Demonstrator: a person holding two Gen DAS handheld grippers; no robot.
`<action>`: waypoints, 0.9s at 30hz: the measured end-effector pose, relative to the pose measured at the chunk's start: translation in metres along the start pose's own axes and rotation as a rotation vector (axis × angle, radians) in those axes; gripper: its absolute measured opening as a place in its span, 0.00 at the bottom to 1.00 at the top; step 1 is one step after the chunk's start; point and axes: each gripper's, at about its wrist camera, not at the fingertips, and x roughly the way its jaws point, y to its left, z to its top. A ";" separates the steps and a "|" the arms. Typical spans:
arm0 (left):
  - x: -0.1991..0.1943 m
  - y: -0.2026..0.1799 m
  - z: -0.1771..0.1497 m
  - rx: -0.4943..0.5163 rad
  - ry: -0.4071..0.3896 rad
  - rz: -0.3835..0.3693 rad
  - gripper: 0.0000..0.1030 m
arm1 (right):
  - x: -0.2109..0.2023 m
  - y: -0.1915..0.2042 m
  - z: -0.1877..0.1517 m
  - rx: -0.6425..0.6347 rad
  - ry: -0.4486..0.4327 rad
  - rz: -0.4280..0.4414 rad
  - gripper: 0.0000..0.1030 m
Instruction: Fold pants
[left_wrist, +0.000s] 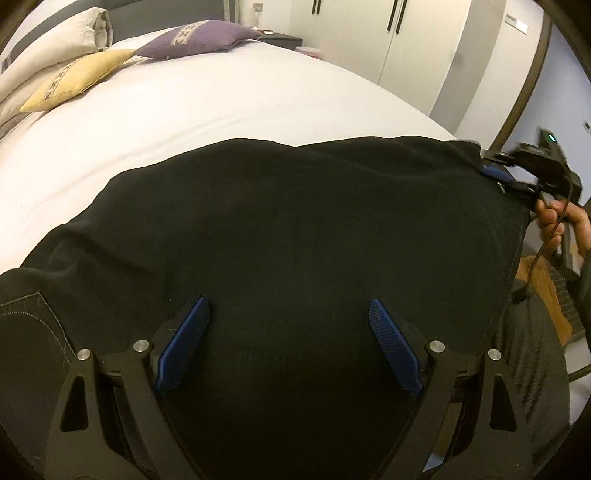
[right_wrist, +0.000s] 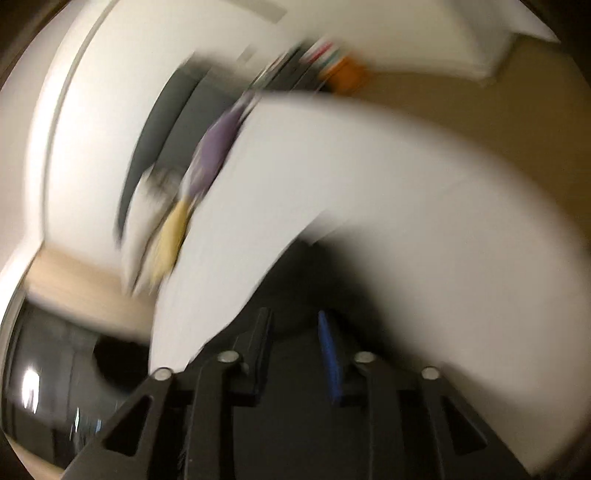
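Black pants (left_wrist: 288, 229) lie spread across the near part of a white bed (left_wrist: 207, 110). My left gripper (left_wrist: 290, 308) is open just above the cloth, its blue pads (left_wrist: 188, 339) wide apart, holding nothing. My right gripper (left_wrist: 495, 173) is at the pants' far right corner, its blue pads against the cloth edge. In the blurred right wrist view the right gripper (right_wrist: 295, 325) has its fingers close together with black cloth (right_wrist: 295, 280) between and ahead of them.
A yellow pillow (left_wrist: 74, 79), a purple pillow (left_wrist: 199, 38) and a folded cream duvet (left_wrist: 48, 44) lie at the bed's head. White wardrobe doors (left_wrist: 369, 33) stand behind. The bed's right edge drops to the floor beside the person's hand (left_wrist: 561, 221).
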 end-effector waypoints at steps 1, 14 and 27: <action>0.002 -0.001 -0.003 -0.001 0.000 0.007 0.87 | -0.029 -0.017 0.005 0.038 -0.063 -0.069 0.63; -0.012 -0.018 -0.015 -0.039 -0.003 0.018 0.92 | -0.093 -0.045 -0.063 0.217 0.016 0.165 0.77; -0.013 -0.044 0.012 -0.033 -0.024 -0.064 0.92 | -0.062 -0.045 -0.085 0.333 0.022 0.318 0.77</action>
